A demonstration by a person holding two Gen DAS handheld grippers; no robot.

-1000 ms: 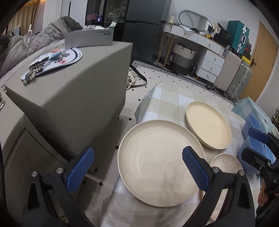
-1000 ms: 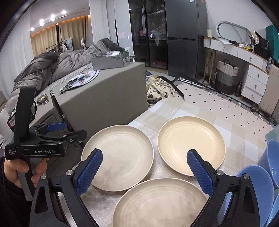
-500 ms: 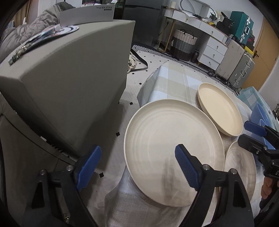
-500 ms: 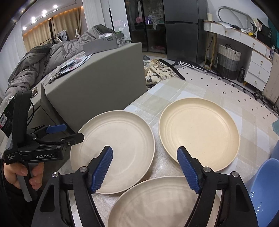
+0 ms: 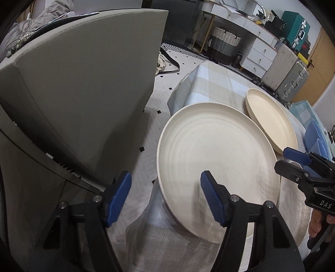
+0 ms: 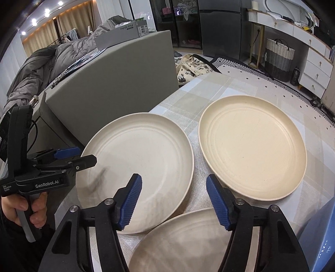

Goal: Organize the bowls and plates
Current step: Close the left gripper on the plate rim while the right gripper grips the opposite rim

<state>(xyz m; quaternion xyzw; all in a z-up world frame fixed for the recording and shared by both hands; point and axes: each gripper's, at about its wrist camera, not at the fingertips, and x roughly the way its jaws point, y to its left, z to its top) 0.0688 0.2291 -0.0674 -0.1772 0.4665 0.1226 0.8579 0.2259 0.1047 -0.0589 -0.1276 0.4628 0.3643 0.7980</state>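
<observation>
Three round plates were counted on the checked tablecloth (image 6: pixel 234 87): a pale cream plate (image 6: pixel 138 167) at the cloth's left edge, a yellower plate (image 6: pixel 253 144) to its right, and a third plate (image 6: pixel 188 242) nearest the camera. Two handheld grippers were seen over the cloth, the left gripper (image 5: pixel 165 200) and the right gripper (image 6: pixel 173 200).

dim warm ceiling spots (image 6: pixel 47 12), soft shadows, heavy fisheye edge vignetting

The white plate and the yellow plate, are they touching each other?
Apart. The right wrist view shows a strip of tablecloth between the white plate and the yellow plate.
</observation>
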